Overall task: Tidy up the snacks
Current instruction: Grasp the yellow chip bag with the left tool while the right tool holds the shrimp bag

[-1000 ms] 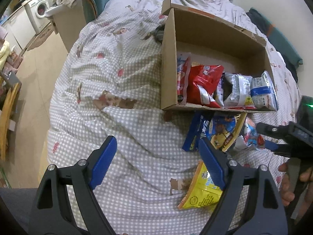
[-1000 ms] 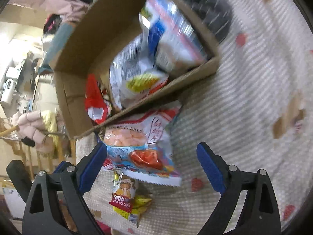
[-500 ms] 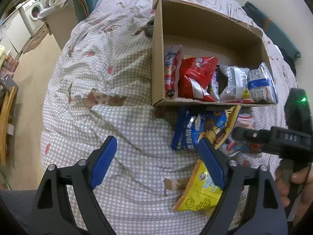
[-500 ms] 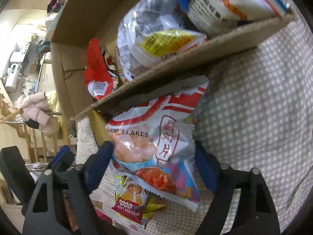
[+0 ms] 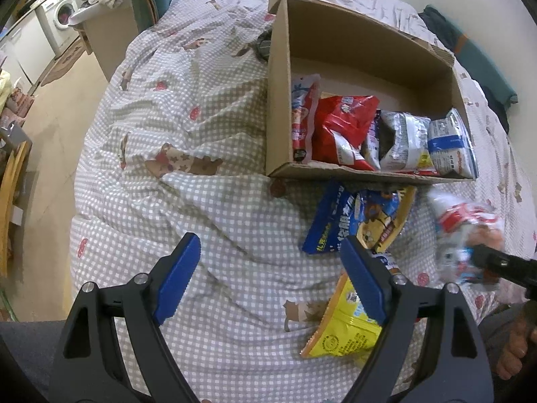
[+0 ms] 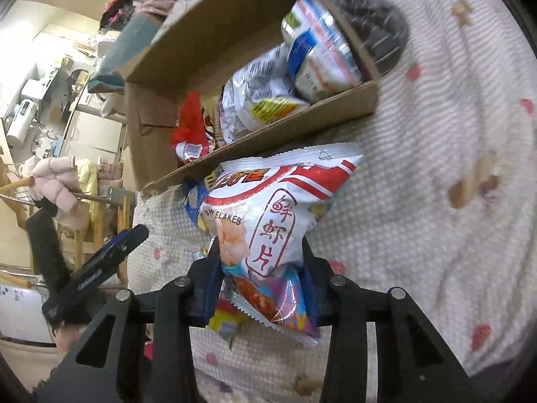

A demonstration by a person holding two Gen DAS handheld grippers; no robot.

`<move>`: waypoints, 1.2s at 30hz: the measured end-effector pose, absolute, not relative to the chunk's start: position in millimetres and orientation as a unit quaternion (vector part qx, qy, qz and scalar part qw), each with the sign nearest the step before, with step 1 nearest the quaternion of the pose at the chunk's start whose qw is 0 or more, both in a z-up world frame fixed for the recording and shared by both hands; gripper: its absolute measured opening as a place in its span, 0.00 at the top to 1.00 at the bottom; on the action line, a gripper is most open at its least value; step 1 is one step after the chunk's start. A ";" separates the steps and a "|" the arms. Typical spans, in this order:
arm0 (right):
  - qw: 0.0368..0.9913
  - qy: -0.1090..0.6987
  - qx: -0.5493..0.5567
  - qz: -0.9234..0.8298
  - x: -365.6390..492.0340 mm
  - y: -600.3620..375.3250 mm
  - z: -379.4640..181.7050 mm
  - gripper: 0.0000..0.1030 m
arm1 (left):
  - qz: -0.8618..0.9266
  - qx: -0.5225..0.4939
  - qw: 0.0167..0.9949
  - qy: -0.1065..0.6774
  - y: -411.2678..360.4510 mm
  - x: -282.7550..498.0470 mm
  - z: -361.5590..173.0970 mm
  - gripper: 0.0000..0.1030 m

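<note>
My right gripper is shut on a white and red shrimp flakes bag and holds it off the bed, just in front of the cardboard box; the bag also shows blurred in the left wrist view. The box holds several snack bags along its near side, among them a red bag. My left gripper is open and empty above the bed. A blue bag and a yellow bag lie loose on the bed near its right finger.
The checked bedspread is rumpled. The bed's left edge drops to the floor, with a washing machine beyond. A dark cushion lies behind the box. A wooden chair stands beside the bed.
My right gripper has closed on the shrimp flakes bag and lifted it off the bed. My left gripper has drifted slightly, still open.
</note>
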State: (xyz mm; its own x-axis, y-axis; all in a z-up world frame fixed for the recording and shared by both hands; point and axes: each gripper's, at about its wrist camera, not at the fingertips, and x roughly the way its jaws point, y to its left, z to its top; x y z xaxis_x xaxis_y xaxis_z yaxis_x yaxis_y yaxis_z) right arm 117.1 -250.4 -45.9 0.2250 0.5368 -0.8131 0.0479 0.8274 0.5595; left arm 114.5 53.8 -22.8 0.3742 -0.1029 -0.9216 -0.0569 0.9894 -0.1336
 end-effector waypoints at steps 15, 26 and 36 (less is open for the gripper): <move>0.783 0.537 0.278 0.144 83.5 -279.4 -29.6 0.59 | -0.067 -0.078 0.784 0.613 35.9 104.1 -50.2 0.20; 0.780 0.539 0.285 0.140 85.2 -279.2 -33.4 0.59 | -0.171 -0.063 0.724 0.665 -18.2 88.8 -83.9 0.20; 0.778 0.539 0.292 0.135 83.9 -281.3 -34.0 0.59 | -0.235 -0.062 0.721 0.649 -43.1 82.7 -63.1 0.20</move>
